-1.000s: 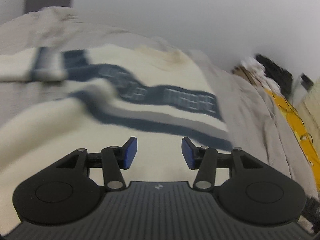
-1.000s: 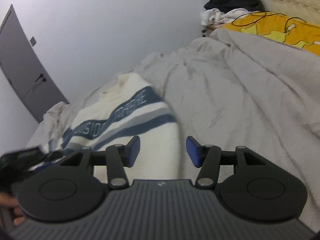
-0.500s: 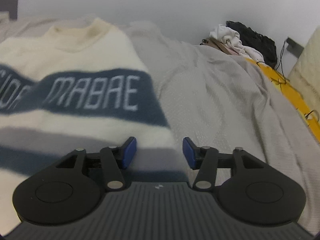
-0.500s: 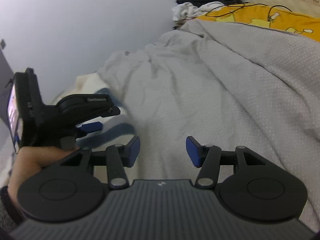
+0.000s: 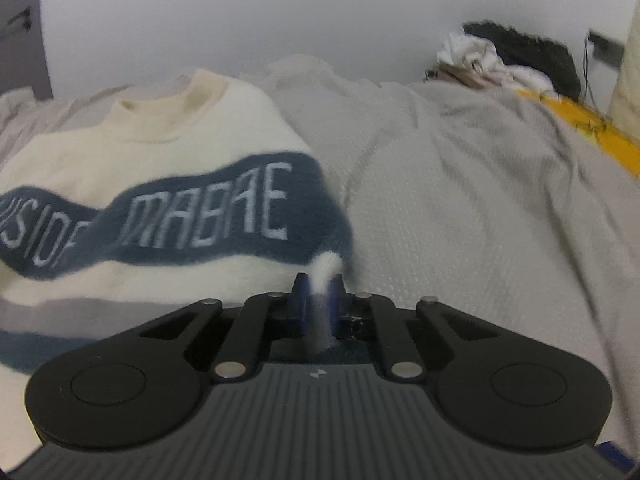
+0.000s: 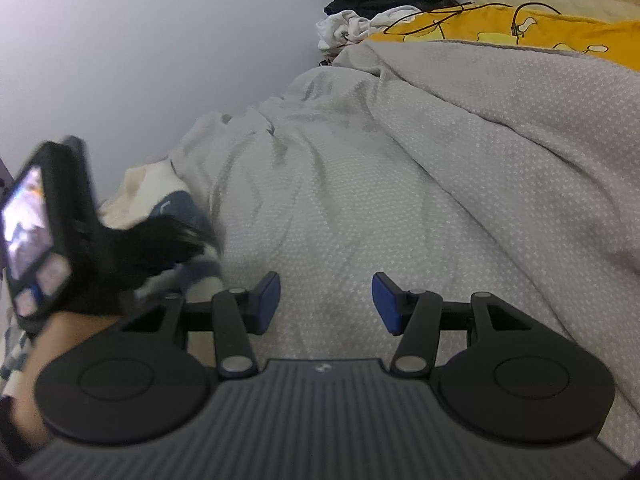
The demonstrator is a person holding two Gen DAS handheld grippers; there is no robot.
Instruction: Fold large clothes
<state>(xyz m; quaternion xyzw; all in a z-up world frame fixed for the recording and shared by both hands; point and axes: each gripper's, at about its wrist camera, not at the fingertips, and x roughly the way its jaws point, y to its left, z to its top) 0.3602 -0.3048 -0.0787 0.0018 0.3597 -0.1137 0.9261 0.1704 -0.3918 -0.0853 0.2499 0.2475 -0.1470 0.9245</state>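
On the grey bedspread (image 5: 460, 208), at the left of the left wrist view, lies the cream sweater (image 5: 160, 148) with its navy lettered band, collar toward the far wall, its right-hand side edge running down to the tool. Left gripper (image 5: 319, 296): 0.5 s ago its blue pads stood apart over that edge; its jaws have just been closing, and now they are pressed together on a small tuft of the sweater's side edge, cream-and-grey fabric poking up between them. Reading: the grasp point for 1 side of the fold is taken, so the garment can probably be lifted or drawn across from here, though only a thin pinch of knit is caught and it may slip. Moving right, the right wrist view shows the left tool and the person's hand (image 6: 60, 336) blurred at the frame's left margin, so the pinch itself cannot be confirmed from that side. Right gripper (image 6: 325, 302): pads spread, nothing between them, only bare bedspread ahead, beside the sweater rather than over it. Far right, a yellow blanket (image 6: 540, 32) and a heap of dark and white clothes (image 6: 384, 4) sit well apart from the work.
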